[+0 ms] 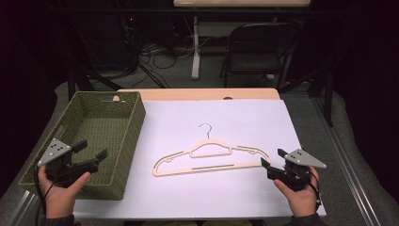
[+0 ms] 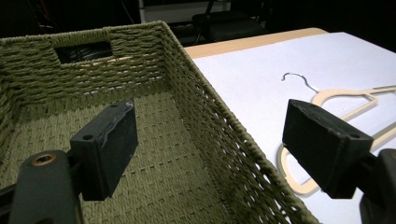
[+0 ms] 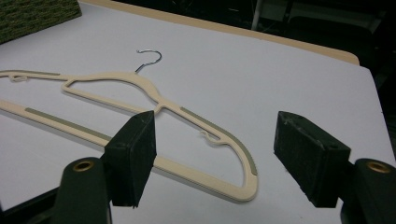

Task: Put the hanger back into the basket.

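Observation:
A cream plastic hanger (image 1: 211,157) with a metal hook lies flat on the white sheet (image 1: 216,117), hook pointing away from me. A green woven basket (image 1: 127,101) stands at the left, nothing in it. My left gripper (image 1: 91,151) hovers open over the basket's near right part; its view shows the basket floor (image 2: 177,186) between the jaws and the hanger (image 2: 336,100) off to the right. My right gripper (image 1: 274,157) is open just right of the hanger's right end, which lies between and ahead of the jaws (image 3: 233,140). Both hold nothing.
The basket's right wall (image 2: 233,140) runs between my left gripper and the sheet. A folding chair (image 1: 259,52) and cables stand on the floor beyond the table. Bare sheet lies in front of and behind the hanger.

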Motion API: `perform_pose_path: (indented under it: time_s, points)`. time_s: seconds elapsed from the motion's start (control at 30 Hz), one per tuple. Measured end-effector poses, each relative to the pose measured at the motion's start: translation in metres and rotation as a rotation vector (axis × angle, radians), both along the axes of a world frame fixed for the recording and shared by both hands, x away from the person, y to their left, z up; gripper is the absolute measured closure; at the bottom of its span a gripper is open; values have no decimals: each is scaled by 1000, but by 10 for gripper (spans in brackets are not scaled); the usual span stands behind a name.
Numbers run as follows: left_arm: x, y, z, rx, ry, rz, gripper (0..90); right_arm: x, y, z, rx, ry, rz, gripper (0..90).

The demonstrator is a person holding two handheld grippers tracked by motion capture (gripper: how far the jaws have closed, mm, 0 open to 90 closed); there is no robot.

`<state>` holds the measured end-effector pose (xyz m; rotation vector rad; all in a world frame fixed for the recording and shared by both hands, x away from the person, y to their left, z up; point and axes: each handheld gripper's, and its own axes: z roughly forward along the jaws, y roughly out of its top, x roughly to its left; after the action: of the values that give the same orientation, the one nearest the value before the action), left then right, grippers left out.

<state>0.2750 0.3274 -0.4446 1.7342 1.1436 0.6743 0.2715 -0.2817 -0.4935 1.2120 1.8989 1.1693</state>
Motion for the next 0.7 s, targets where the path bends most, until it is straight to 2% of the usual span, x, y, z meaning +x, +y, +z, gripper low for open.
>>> perform_pose_path:
  time_s: [0.03, 0.07, 0.1, 0.13, 0.17, 0.2, 0.27, 0.33, 0.37, 0.4, 0.43, 0.5, 0.53, 0.57, 0.7]
  points:
    - [2, -1, 0, 1, 1, -2, 182, 3, -4, 2, -7, 23, 2, 310]
    - [3, -2, -1, 8, 4, -7, 182, 3, -4, 2, -7, 23, 2, 310]
    - [4, -4, -1, 16, 12, -13, 193, 7, -5, 3, -28, 47, 22, 361]
    - [5, -5, -1, 20, 20, -15, 193, 7, -5, 3, -28, 47, 22, 361]
    - [5, -5, 0, 27, 28, -11, 200, 9, -5, 4, -67, 68, 31, 363]
    - [6, -6, 1, 24, 32, -7, 200, 9, -5, 4, -67, 68, 31, 363]
    - [6, -7, 4, 19, 38, -10, 200, 11, -2, 5, -107, 62, 31, 384]
    - [6, -7, 6, 19, 35, -11, 200, 13, 0, 6, -142, 77, 56, 384]
    - [6, -7, 7, 19, 36, -11, 200, 15, 2, 8, -178, 77, 66, 384]
    - [6, -7, 8, 15, 36, -15, 200, 15, 2, 8, -178, 77, 66, 384]
    - [7, -7, 9, 10, 40, -17, 200, 18, 4, 9, -201, 78, 73, 384]
    - [8, -8, 11, 3, 40, -19, 200, 19, 5, 10, -198, 84, 75, 385]
    - [9, -9, 13, 2, 38, -22, 200, 22, 7, 14, -193, 97, 103, 405]
    - [10, -10, 14, 3, 39, -28, 200, 22, 7, 14, -193, 97, 103, 405]
    - [18, -14, 24, 10, 30, -50, 200, 28, 15, 26, -218, 134, 143, 405]
